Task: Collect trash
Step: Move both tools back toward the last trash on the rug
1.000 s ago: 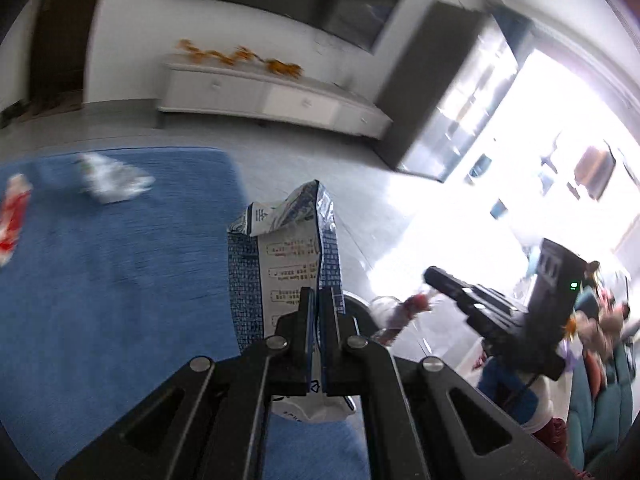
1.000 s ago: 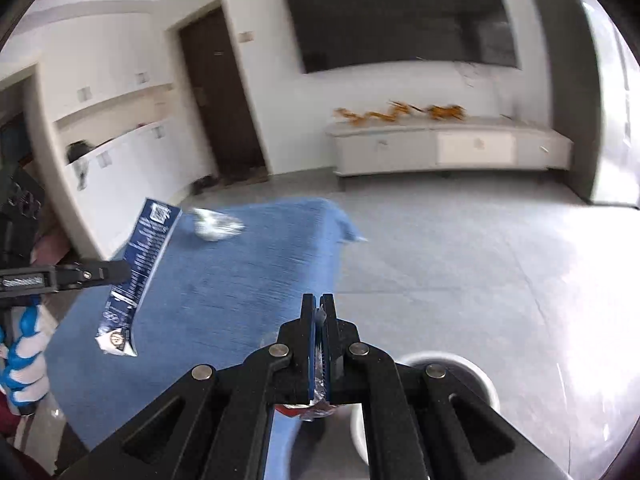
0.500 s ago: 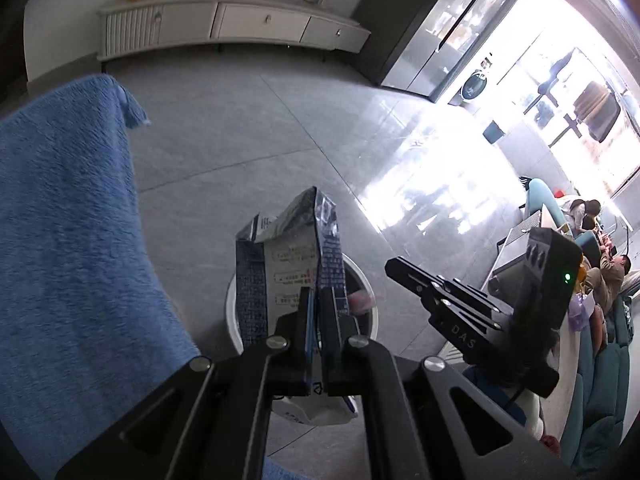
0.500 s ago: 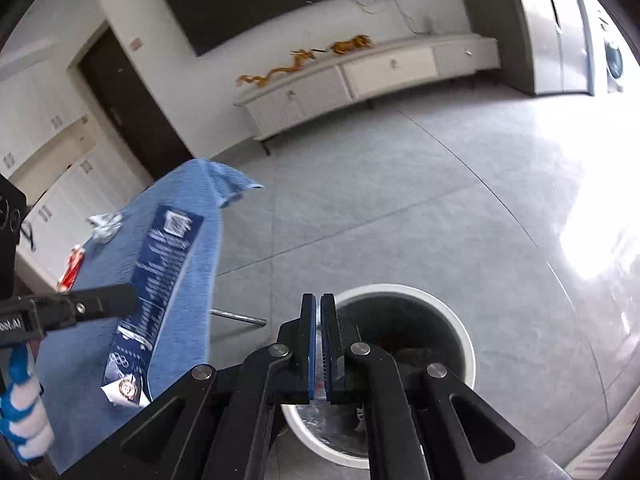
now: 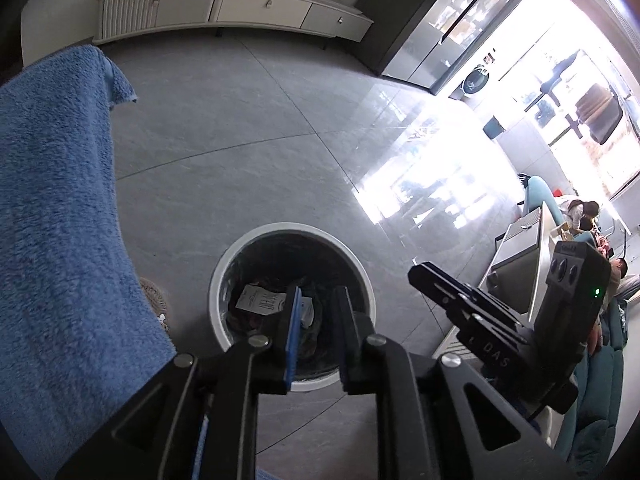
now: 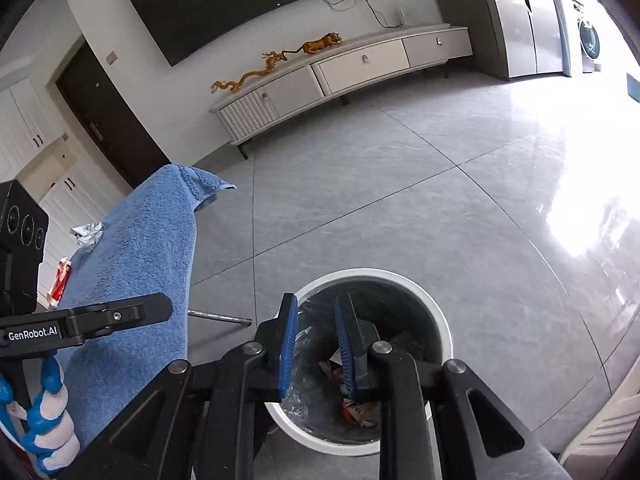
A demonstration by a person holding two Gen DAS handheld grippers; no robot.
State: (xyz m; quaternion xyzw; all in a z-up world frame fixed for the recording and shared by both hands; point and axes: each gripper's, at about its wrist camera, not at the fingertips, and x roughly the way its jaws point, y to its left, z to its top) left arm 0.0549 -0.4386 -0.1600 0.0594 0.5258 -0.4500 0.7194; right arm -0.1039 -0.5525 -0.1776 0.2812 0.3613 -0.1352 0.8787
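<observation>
Right hand-held gripper (image 6: pixel 316 344) points down over a white-rimmed trash bin (image 6: pixel 442 334) on the grey tiled floor; its jaws are opening, nothing between them. Wrappers (image 6: pixel 352 408) lie inside the bin. Left hand-held gripper (image 6: pixel 160 306) (jaw state unclear) reaches over the blue-towelled desk (image 6: pixel 136 264).

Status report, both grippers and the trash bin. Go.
Left gripper and right gripper opening over trash bin, nothing between jaws. Wrappers in bin. Crumpled wrapper on blue towel.
</observation>
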